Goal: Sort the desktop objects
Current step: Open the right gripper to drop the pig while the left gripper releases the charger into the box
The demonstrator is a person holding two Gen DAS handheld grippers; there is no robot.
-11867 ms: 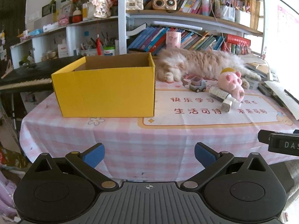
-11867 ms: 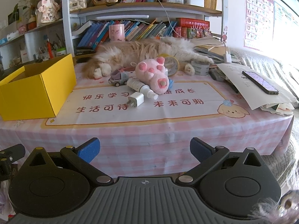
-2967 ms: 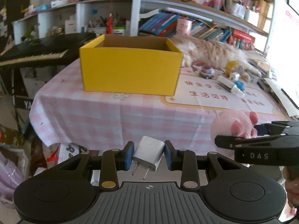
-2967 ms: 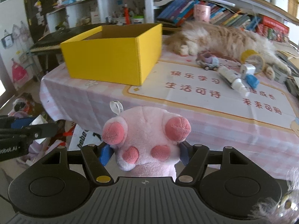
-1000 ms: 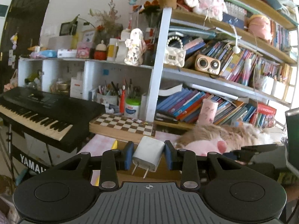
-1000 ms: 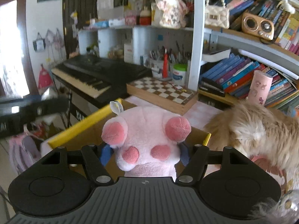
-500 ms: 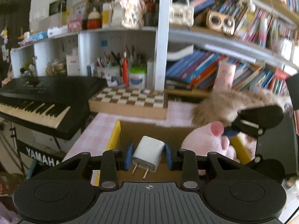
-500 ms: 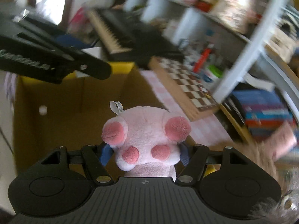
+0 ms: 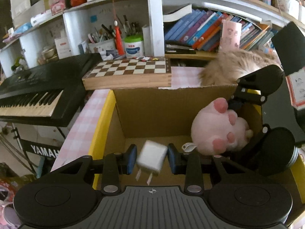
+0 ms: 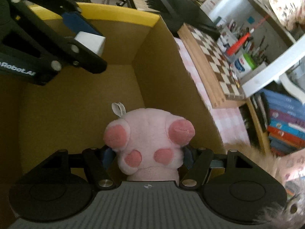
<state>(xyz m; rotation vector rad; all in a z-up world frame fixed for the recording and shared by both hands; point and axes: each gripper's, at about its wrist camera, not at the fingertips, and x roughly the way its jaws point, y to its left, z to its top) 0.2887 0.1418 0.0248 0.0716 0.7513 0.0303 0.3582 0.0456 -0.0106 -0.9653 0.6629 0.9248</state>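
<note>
The left gripper (image 9: pixel 152 159) hangs over the open yellow box (image 9: pixel 99 131), a white charger (image 9: pixel 152 160) between its blue pads (image 9: pixel 132 159). A sliver of gap shows on the left side and the charger looks tilted and blurred, so the pads seem to have let go of it or nearly so. The charger's two metal prongs point down toward the cardboard floor. It is a small, hard, smooth block, likely light and inclined to slip; the flat sides are the sensible place to pinch it, clear of the prongs.

The right gripper (image 10: pixel 147 157) is clamped on a pink plush toy (image 10: pixel 148 141), pads sunk into its lower body, paws and white tag facing out. Soft and squashy, it should take a firm squeeze and a drop without harm.

Both grippers are inside the box, the toy near its right wall, the charger nearer the front left. The box stands on the checked cloth of the bench (image 9: pixel 80 122), with a chessboard (image 9: pixel 131 70) just behind it, a fluffy cat (image 9: pixel 234 68) behind its right corner and a keyboard (image 9: pixel 38 91) off the left edge.
</note>
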